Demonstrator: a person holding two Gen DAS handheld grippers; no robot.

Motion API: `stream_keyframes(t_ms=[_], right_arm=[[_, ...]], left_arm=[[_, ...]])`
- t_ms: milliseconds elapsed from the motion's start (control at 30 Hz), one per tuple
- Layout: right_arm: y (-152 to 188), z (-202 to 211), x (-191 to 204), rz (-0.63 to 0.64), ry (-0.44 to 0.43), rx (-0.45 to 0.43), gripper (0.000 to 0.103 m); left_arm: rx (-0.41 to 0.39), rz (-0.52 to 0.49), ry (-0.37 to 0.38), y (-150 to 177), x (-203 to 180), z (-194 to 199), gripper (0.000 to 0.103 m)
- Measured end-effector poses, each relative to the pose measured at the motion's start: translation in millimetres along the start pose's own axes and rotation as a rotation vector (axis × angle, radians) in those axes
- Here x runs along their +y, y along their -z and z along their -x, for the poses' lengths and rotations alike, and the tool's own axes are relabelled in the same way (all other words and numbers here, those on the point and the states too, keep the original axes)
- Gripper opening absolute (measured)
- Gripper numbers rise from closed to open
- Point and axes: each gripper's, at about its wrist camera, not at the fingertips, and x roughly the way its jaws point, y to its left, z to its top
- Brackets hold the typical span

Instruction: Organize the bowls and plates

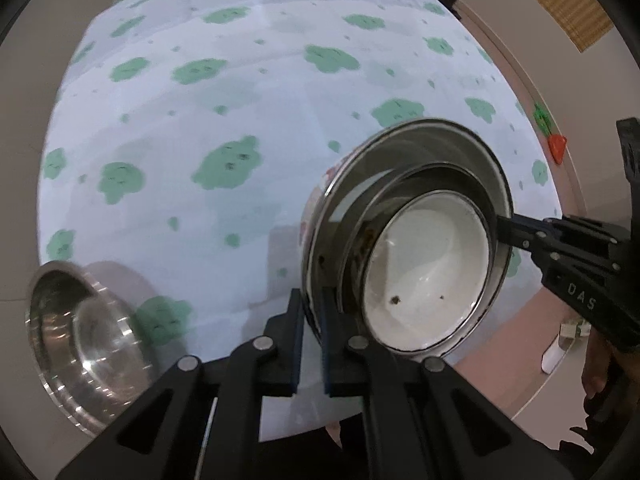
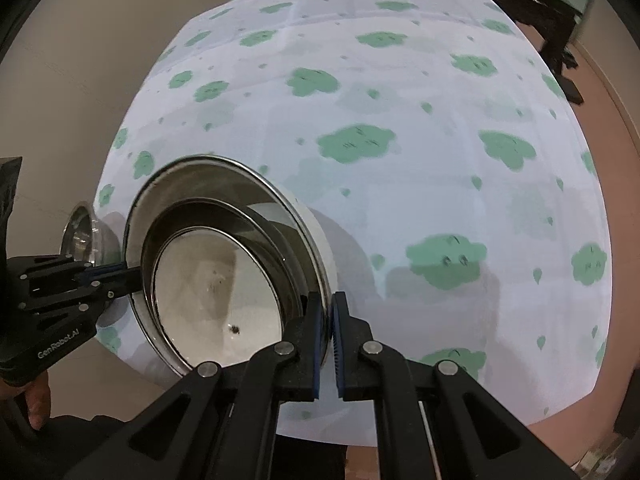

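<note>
Tablecloth (image 1: 240,92): cloud-print, we see it covering the table.
Steel bowl (image 1: 80,336): partly cut off.
Nested bowls (image 1: 424,276): mouths up.
Left gripper (image 1: 311,312) — pinching the outer rim.
Right gripper (image 2: 326,320) — clamped on the opposite rim.

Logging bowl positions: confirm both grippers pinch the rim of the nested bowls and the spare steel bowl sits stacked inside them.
Wrong on the spare steel bowl: the left wrist view shows it alone on the tablecloth, beside the nested bowls. The left gripper and right gripper do pinch their rim.

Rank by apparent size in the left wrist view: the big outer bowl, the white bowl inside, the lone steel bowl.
1. Outer bowl, the widest rim.
2 and 3. White bowl and steel bowl look alike; the steel one is cut off at the edge, so ranking is unsure.
</note>
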Motion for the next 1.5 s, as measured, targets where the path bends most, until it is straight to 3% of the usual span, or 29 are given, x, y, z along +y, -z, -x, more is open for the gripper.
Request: stream_keyframes(t_ms=[233,400,833,1167,1500], right_arm=[[-19,10,50,0.098,-0.014,-0.012,0.006],[-24,6,86,0.157,-0.018,0.012,0.006],[-48,29,184,0.303,-0.122,0.002,0.006],[-52,-11,267,0.437,-0.169,0.089,0.006],[-53,-53,301,0.484,-0.112,0.182,0.006]], left_arm=[[-0.048,0.084,-0.010,18,43,32,0.003],[-0.036,0.128,-0.016,33,72,40,0.003],[-0.120,0.282,-0.065,75,149,106,0.003],[-0.066,0.434,-0.095,118,215,96,0.003],[0.015,0.476,-0.059,128,242,55,0.004]])
